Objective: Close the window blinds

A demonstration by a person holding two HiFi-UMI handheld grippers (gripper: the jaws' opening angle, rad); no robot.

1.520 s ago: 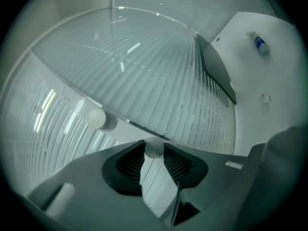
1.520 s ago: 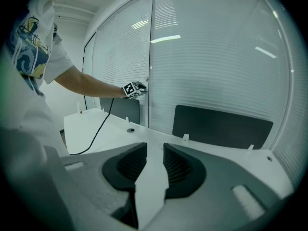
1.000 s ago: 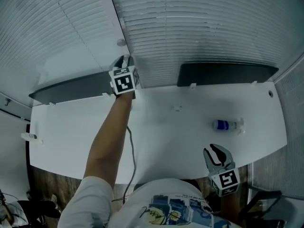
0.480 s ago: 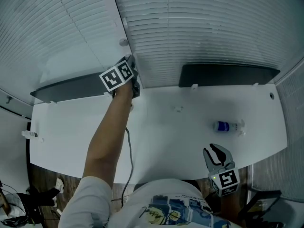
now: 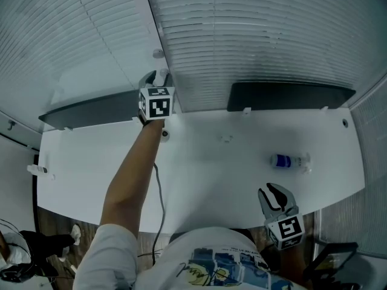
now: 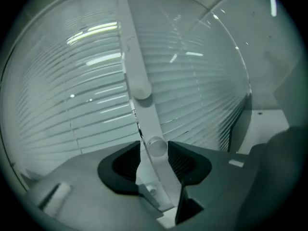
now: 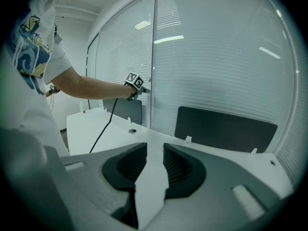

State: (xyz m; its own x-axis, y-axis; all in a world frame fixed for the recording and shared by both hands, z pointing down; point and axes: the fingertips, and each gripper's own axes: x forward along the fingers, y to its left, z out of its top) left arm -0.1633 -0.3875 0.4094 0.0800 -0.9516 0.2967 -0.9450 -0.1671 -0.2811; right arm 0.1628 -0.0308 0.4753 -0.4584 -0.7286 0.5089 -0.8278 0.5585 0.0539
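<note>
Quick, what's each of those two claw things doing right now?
Left gripper: open. Its jaws have just been opening, and the white round knob on the window frame sits between them, ungripped.
Right gripper: slightly open, holding nothing.

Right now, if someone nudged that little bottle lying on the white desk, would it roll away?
Probably: the bottle lies on its side on the smooth desk, so a push across its length would likely roll it. It looks small, so presumably light. Its white cap end looks uneven, which might make it curve or stop.
</note>
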